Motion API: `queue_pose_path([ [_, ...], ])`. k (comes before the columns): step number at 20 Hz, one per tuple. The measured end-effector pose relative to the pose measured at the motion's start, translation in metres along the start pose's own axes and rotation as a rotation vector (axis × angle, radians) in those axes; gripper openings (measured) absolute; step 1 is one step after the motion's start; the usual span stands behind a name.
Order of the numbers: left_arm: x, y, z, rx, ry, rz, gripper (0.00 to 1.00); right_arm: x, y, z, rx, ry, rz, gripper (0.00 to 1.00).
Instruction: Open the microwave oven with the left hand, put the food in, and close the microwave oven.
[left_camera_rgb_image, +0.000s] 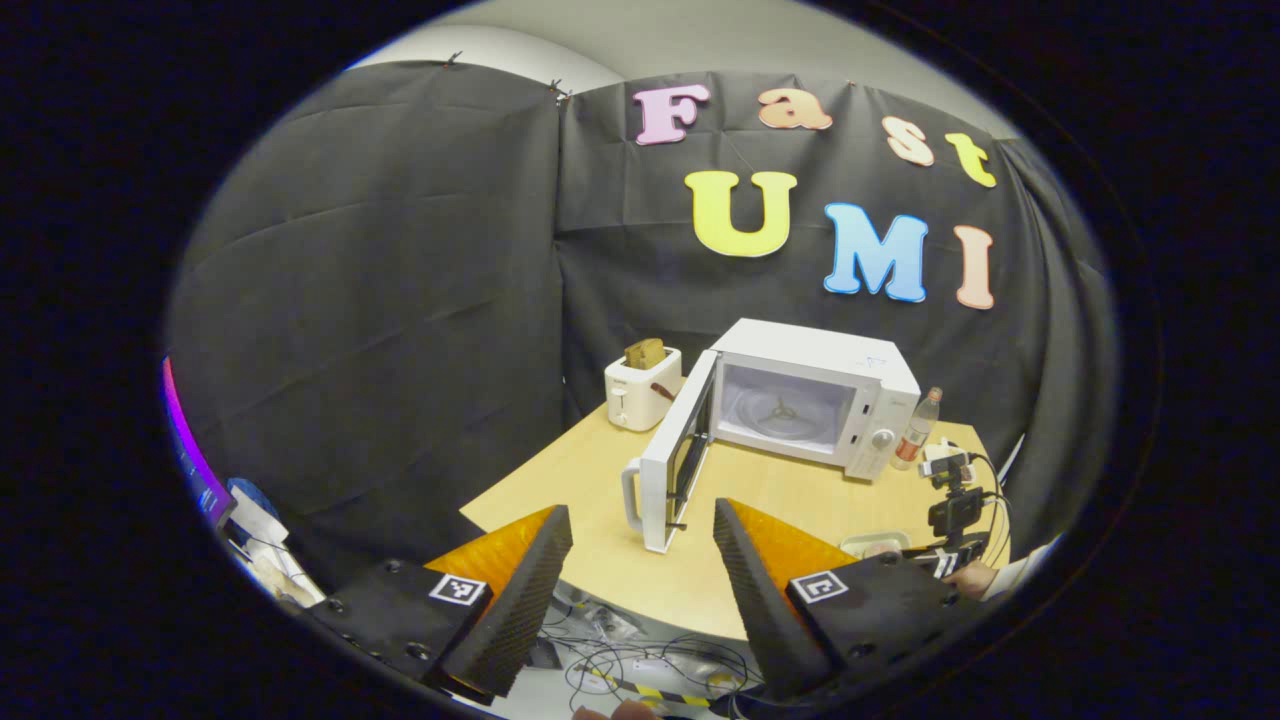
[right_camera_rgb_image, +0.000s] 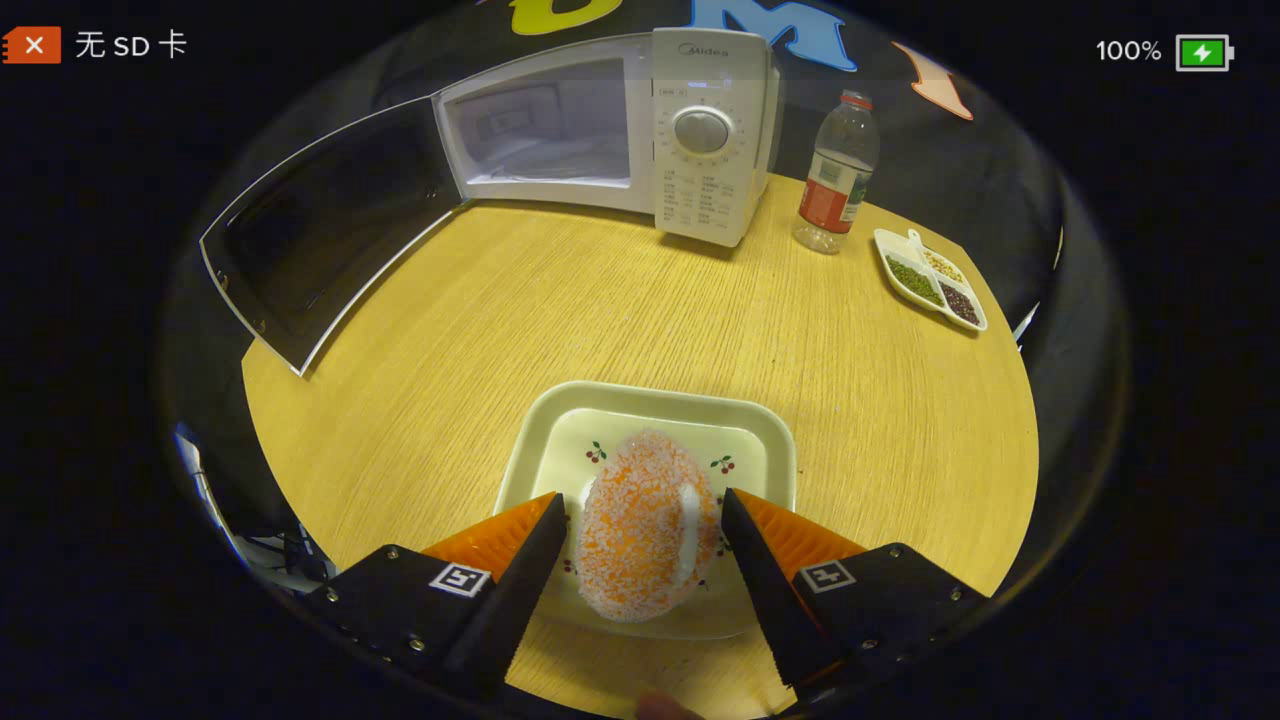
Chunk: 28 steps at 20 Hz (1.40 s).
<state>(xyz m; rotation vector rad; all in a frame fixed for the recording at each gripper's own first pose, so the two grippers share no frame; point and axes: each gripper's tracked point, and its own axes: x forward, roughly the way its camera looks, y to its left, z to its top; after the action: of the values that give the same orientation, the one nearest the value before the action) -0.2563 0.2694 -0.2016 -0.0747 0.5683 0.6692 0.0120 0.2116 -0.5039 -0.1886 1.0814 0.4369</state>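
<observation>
The white microwave (left_camera_rgb_image: 820, 400) stands at the back of the round wooden table (left_camera_rgb_image: 780, 490), its door (left_camera_rgb_image: 672, 470) swung wide to the left and its cavity bare. My left gripper (left_camera_rgb_image: 643, 515) is open and holds nothing, hanging back off the table's front edge. In the right gripper view the microwave (right_camera_rgb_image: 700, 140) and its open door (right_camera_rgb_image: 330, 220) are far ahead. An orange sugar-crusted bun (right_camera_rgb_image: 645, 530) lies on a pale square plate (right_camera_rgb_image: 650, 405). My right gripper (right_camera_rgb_image: 640, 500) is open, with a finger on each side of the bun.
A white toaster (left_camera_rgb_image: 642, 390) with a slice in it stands left of the microwave. A water bottle (right_camera_rgb_image: 835, 175) stands right of it, and a divided dish of beans (right_camera_rgb_image: 930, 278) lies near the right edge. Cables (left_camera_rgb_image: 640, 670) lie on the floor below the table.
</observation>
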Motion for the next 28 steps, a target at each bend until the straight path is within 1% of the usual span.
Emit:
queue_pose_path([
  [1, -0.005, -0.002, 0.0, 0.006, -0.004, 0.004, 0.96, -0.001, 0.001, 0.002, -0.012, -0.024, -0.003, 0.94],
  [2, -0.008, -0.004, 0.0, 0.009, -0.01, 0.004, 0.96, 0.001, 0.001, 0.002, -0.032, -0.02, 0.0, 0.93],
  [3, -0.012, -0.006, -0.001, 0.005, -0.014, -0.002, 0.96, -0.001, 0.001, 0.002, -0.031, -0.029, -0.001, 0.85],
  [4, -0.013, -0.008, 0.0, -0.004, -0.02, -0.015, 0.94, 0.001, 0.001, -0.001, -0.022, -0.013, 0.003, 0.8],
  [5, -0.016, -0.009, 0.002, -0.014, -0.032, -0.03, 0.95, -0.001, 0.002, 0.0, 0.004, -0.009, 0.002, 0.78],
  [6, -0.018, -0.006, 0.005, -0.019, -0.047, -0.039, 0.94, 0.001, 0.002, 0.0, 0.016, -0.001, -0.002, 0.74],
  [8, -0.027, 0.009, 0.014, -0.027, -0.09, -0.041, 0.95, 0.0, 0.0, 0.002, 0.027, 0.001, -0.028, 0.74],
  [9, -0.035, 0.019, 0.018, -0.034, -0.113, -0.04, 0.94, 0.0, 0.001, 0.003, 0.045, 0.012, -0.043, 0.65],
  [11, -0.047, 0.042, 0.018, -0.054, -0.144, -0.042, 0.97, -0.009, 0.004, 0.008, 0.101, 0.012, -0.061, 0.65],
  [14, -0.06, 0.077, 0.014, -0.08, -0.183, -0.06, 0.96, -0.036, 0.015, 0.032, 0.152, -0.048, -0.086, 0.65],
  [16, -0.066, 0.091, 0.013, -0.087, -0.211, -0.097, 0.94, -0.058, 0.033, 0.052, 0.167, -0.102, -0.074, 0.65],
  [17, -0.065, 0.093, 0.014, -0.086, -0.231, -0.125, 0.96, -0.068, 0.041, 0.062, 0.17, -0.134, -0.071, 0.65],
  [18, -0.065, 0.095, 0.015, -0.083, -0.241, -0.152, 0.94, -0.078, 0.051, 0.071, 0.171, -0.159, -0.066, 0.65],
  [19, -0.064, 0.097, 0.011, -0.079, -0.236, -0.172, 0.94, -0.087, 0.062, 0.077, 0.171, -0.177, -0.058, 0.65],
  [21, -0.062, 0.102, 0.012, -0.078, -0.243, -0.193, 0.94, -0.1, 0.08, 0.097, 0.174, -0.218, -0.038, 0.65],
  [22, -0.061, 0.105, 0.015, -0.081, -0.253, -0.195, 0.96, -0.103, 0.087, 0.109, 0.179, -0.239, -0.031, 0.65],
  [23, -0.059, 0.108, 0.016, -0.087, -0.262, -0.19, 0.93, -0.104, 0.096, 0.12, 0.185, -0.257, -0.017, 0.65],
  [24, -0.057, 0.112, 0.017, -0.096, -0.26, -0.181, 0.93, -0.104, 0.105, 0.132, 0.195, -0.269, -0.001, 0.65],
  [27, -0.051, 0.115, 0.012, -0.143, -0.228, -0.174, 0.94, -0.092, 0.124, 0.167, 0.235, -0.308, 0.032, 0.65],
  [28, -0.049, 0.117, 0.009, -0.141, -0.213, -0.168, 0.94, -0.086, 0.128, 0.178, 0.251, -0.315, 0.041, 0.64],
])
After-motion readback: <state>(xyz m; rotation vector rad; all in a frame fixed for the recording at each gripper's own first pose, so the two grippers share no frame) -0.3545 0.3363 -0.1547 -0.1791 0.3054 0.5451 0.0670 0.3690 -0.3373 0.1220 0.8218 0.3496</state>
